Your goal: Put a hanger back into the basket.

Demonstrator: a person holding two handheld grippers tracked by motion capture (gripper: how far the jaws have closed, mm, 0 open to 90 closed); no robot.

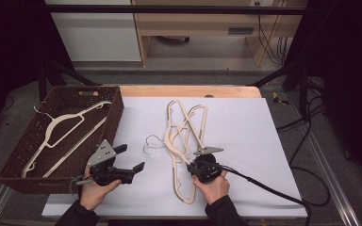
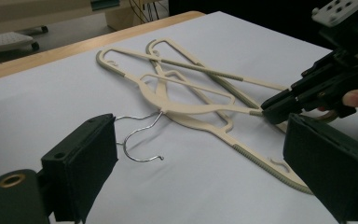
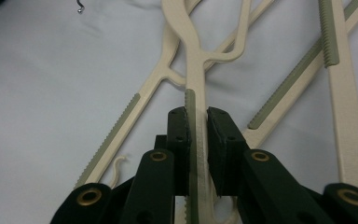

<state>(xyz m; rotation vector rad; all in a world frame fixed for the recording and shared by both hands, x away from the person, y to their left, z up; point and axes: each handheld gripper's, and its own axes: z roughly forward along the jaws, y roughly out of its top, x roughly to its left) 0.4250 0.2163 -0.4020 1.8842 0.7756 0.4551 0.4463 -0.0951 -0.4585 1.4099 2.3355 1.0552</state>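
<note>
Hangers, three cream plastic ones, tangled in a loose pile on the white sheet mid-table. Long axes mostly running away from the near edge toward the far side in the high view, slightly fanned, crossing each other near the middle. Wire hooks poking out to the left of the pile, toward the basket, curled and lying flat on the sheet. Ribbed grey-green grip strips along the shoulder arms, easy to spot in the right gripper view.

Right gripper sitting at the near end of the pile, pinching one hanger arm: jaws pressed in on both sides of the ribbed strip, arm running straight up between them and away from the camera. Same clamp seen from the side in the left gripper view, black jaw tip right on the arm's end.

Left gripper hovering left of the pile, just beside the basket's near corner, jaws spread wide with nothing between them, aimed across at the hooks.

Brown woven basket on the left edge, holding one more pale hanger lying diagonally, hook toward the far left corner.
</note>
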